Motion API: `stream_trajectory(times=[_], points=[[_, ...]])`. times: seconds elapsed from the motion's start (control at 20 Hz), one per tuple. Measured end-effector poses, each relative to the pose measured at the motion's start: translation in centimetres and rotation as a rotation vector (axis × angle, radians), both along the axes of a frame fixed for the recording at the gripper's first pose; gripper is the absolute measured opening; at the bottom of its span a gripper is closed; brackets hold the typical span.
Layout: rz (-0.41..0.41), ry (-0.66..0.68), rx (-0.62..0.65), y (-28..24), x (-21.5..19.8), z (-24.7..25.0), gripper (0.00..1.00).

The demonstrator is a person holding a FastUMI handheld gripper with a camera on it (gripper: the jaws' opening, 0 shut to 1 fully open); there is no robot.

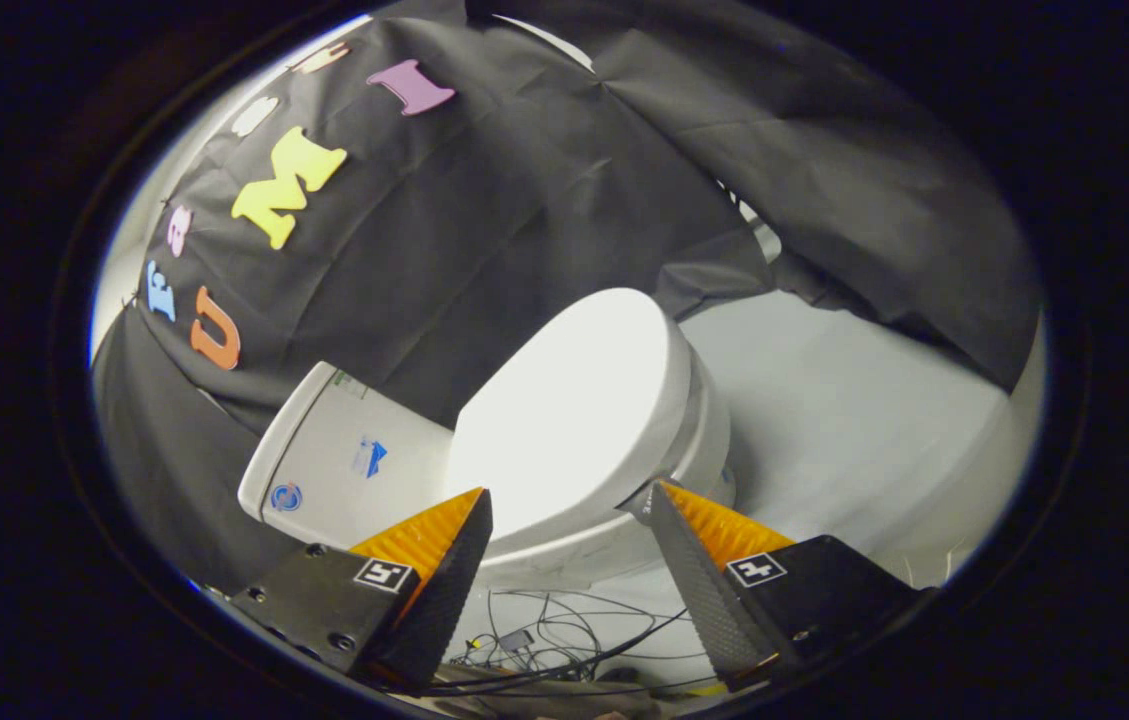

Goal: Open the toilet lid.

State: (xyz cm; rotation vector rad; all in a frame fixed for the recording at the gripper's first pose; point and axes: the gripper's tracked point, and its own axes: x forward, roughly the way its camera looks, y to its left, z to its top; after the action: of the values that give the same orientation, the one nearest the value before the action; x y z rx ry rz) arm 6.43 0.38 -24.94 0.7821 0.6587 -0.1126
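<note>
While the toilet lid (574, 400) lies flat and closed on the bowl (704, 450), the gripper (564, 505) hangs in front of it with its fingers spread wide and grasping nothing. Seen from the gripper's own camera, the lid sits just ahead of the fingertips and between them, its front rim near the tips, though I cannot tell whether either tip touches it. The tank (334, 460) stands behind the lid, against the black cloth wall. Loose cables (544, 640) trail over the pale floor (844, 420) below the fingers (nothing that should get in the way). By my reading, the task is barely begun: the approach looks nearly done, but the lid has yet to be caught under its edge and swung up toward the tank.
</note>
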Motion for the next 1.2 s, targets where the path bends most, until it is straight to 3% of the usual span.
stream_trajectory(times=[0.7,1.2], points=[[-0.063,0.181,0.242,-0.9,1.4,-7.7,0.95],[-0.078,0.244,0.266,-1.5,3.0,-10.5,0.65]])
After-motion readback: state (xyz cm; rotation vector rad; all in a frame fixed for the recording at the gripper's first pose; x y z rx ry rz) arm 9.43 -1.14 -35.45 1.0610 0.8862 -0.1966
